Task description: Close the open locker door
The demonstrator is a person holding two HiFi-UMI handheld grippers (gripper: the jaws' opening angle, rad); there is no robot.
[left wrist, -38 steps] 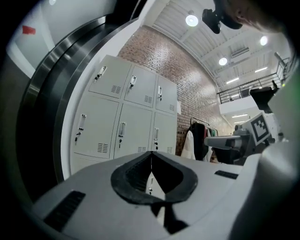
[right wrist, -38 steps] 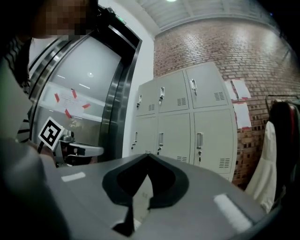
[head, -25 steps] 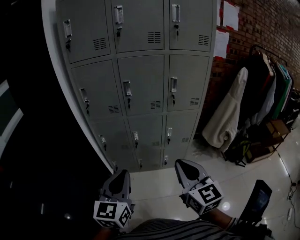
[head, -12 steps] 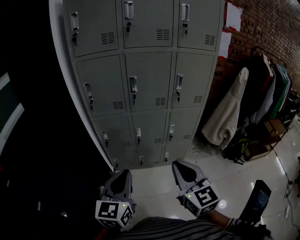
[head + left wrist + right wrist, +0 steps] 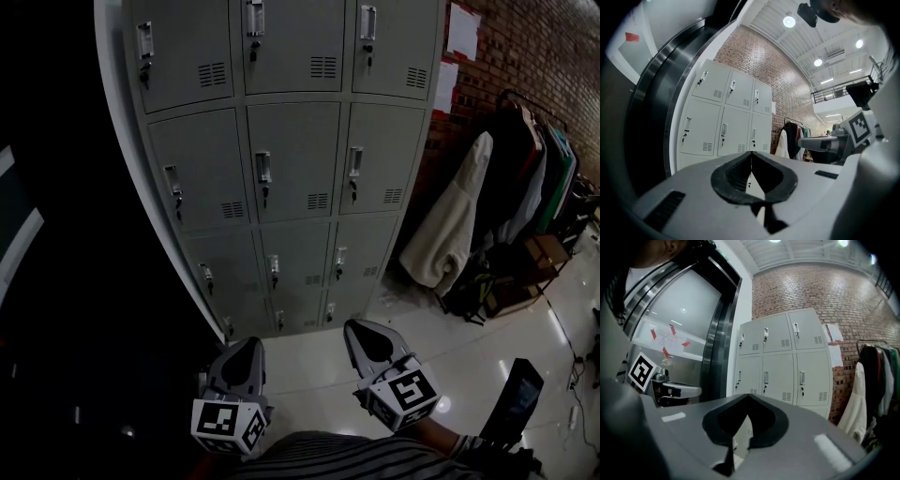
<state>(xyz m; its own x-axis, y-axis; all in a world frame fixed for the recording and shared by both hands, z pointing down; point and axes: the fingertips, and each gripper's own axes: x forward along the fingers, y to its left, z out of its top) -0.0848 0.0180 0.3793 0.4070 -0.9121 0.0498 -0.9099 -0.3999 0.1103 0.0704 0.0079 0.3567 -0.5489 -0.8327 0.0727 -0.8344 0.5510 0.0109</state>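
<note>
Three locker columns, glossy floor

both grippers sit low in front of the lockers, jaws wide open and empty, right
Not open: the left gripper and right gripper both have jaws shut, as each gripper view shows. Both are empty, low before the lockers.

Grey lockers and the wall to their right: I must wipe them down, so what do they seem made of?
Grey lockers: probably painted sheet metal, matt; stamped vent slots, flat panels. Red-brown wall: bare brick, rough; mortar joints show.
</note>
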